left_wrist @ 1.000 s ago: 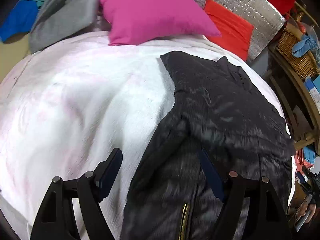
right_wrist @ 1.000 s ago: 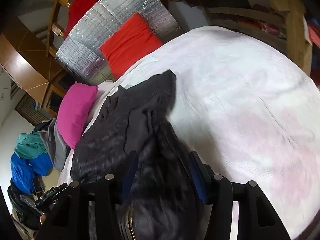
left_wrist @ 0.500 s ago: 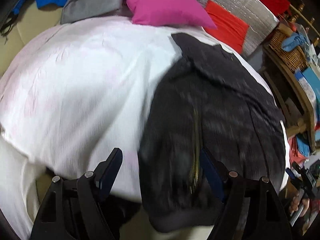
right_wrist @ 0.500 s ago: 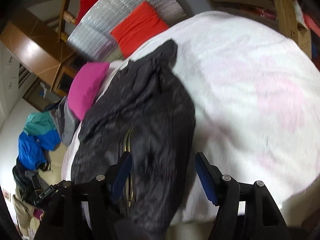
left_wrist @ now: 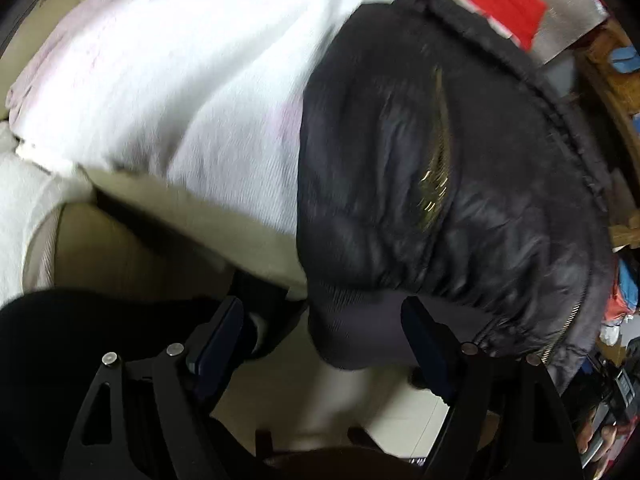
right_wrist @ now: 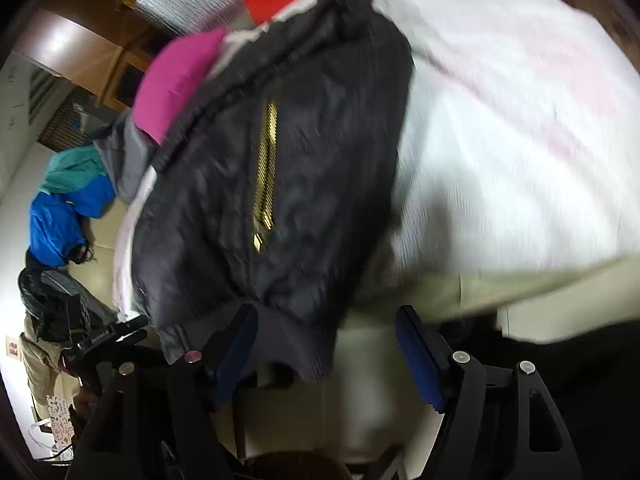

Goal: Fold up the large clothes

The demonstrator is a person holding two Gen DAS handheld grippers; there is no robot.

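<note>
A black quilted jacket (left_wrist: 460, 200) with a gold zipper (right_wrist: 266, 168) lies on the white bed cover (left_wrist: 180, 100). Its ribbed hem (left_wrist: 356, 340) hangs over the bed's front edge. My left gripper (left_wrist: 322, 346) points steeply down at that hem, open, with the hem's corner hanging loose between its blue pads. In the right wrist view the hem's other corner (right_wrist: 296, 348) hangs between the fingers of my right gripper (right_wrist: 324, 350). Its jaws are opening, and the right pad (right_wrist: 416, 356) stands well off the cloth.
A pink pillow (right_wrist: 180, 76), a red pillow (left_wrist: 508, 4) and a silver foil panel (right_wrist: 180, 0) sit at the bed's head. Blue and teal clothes (right_wrist: 64, 208) are piled at one side, wooden shelving (left_wrist: 616, 80) at the other. Pale floor tiles (left_wrist: 360, 412) show below the bed edge.
Both grippers drew back from over the jacket to the bed's front edge and tipped downward. The right jaws widened off the jacket. The hem now hangs over the edge.
</note>
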